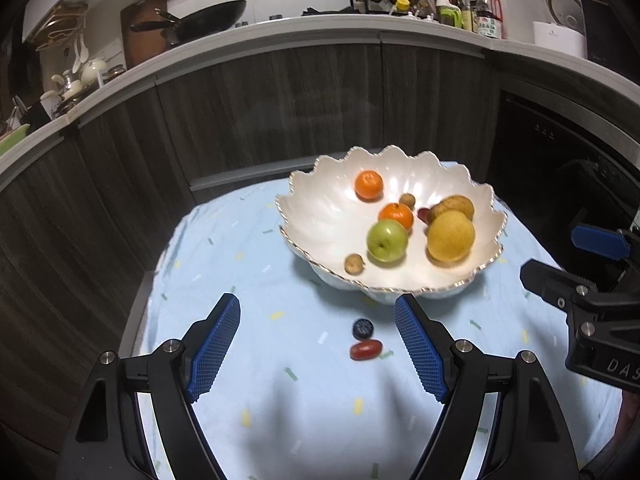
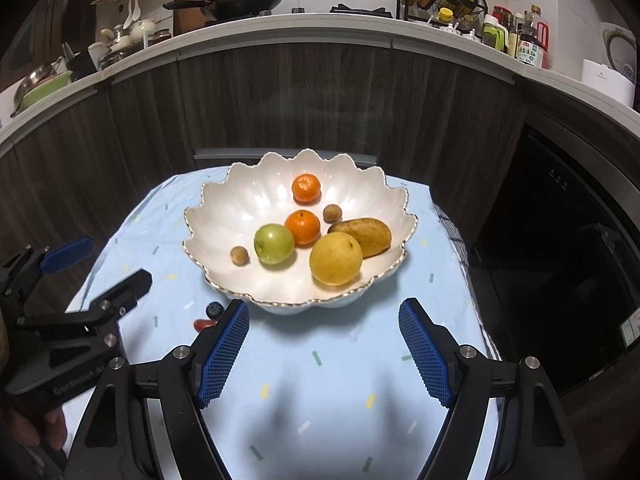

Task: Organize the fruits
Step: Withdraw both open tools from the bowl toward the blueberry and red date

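Both grippers hover empty above the desk (image 1: 256, 392), the left gripper (image 1: 318, 334) and right gripper (image 2: 324, 338) each with fingers spread wide. The scalloped bowl (image 2: 224, 216) holds most fruit near the far edge. The left view shows the blueberry (image 1: 363, 328) and red grape tomato (image 1: 365, 350) fully on the cloth; the right view half-hides them.

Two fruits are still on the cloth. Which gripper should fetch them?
Left. The blueberry and red fruit lie between the open left gripper's fingers; the right gripper faces the bowl instead.
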Action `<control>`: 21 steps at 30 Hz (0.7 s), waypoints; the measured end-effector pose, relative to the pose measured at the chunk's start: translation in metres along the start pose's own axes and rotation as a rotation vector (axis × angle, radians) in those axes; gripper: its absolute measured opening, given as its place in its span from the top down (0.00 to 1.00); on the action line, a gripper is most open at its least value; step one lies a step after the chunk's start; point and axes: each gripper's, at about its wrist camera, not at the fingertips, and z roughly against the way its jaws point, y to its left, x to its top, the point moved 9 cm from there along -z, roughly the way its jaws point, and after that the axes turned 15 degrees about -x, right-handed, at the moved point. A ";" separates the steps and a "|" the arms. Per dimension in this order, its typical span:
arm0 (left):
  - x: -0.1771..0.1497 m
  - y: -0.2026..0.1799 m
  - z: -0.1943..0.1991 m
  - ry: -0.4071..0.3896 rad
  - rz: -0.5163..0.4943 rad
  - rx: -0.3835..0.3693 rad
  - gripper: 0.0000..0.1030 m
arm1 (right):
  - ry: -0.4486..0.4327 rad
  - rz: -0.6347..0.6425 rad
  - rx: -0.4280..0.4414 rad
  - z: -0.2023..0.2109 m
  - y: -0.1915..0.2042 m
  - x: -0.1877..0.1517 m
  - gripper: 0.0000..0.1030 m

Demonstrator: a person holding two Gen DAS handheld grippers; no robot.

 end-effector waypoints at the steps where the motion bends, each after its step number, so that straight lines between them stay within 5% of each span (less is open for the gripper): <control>1: -0.003 -0.002 -0.002 0.002 -0.001 -0.003 0.23 | 0.001 0.003 -0.002 -0.001 -0.001 -0.002 0.24; 21: -0.046 -0.016 -0.063 0.089 -0.013 -0.009 0.38 | 0.042 0.016 0.021 -0.042 0.004 -0.035 0.24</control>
